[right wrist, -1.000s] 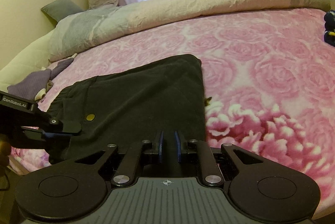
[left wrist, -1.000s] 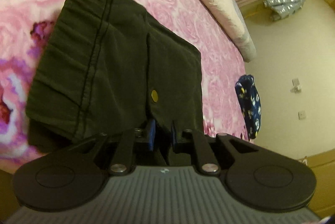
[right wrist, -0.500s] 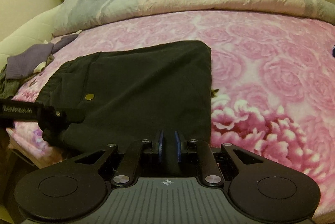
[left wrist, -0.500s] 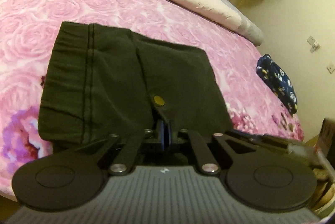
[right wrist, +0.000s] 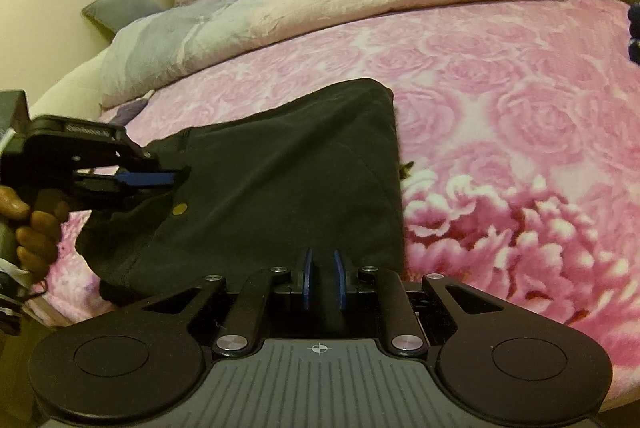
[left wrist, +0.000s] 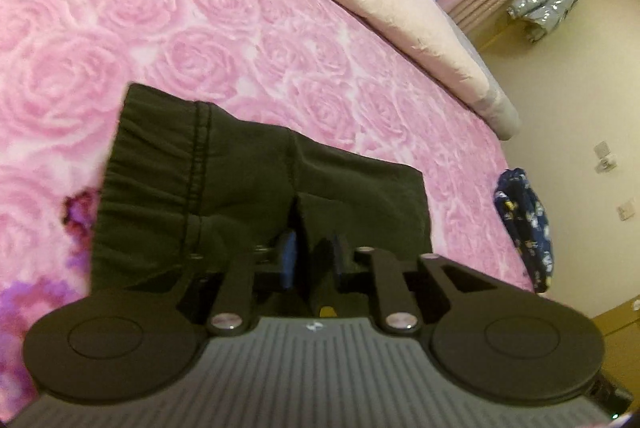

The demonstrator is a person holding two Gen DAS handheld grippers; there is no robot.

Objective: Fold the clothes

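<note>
Currently dark folded trousers (right wrist: 280, 187) lie across the bed (right wrist: 500, 107), waistband left; left gripper (right wrist: 176, 179) and right gripper (right wrist: 322, 278) each clamp the near fabric edge.

Waistband corner (left wrist: 160, 211) now lifted, bunched.

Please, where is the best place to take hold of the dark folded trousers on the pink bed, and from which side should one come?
Probably the near edge of the dark trousers, approached from the bedside. That edge lies nearest and slightly raised, while the rest lies flat on the rose blanket. The left claw pinches it near the brass button, the right claw further right.
</note>
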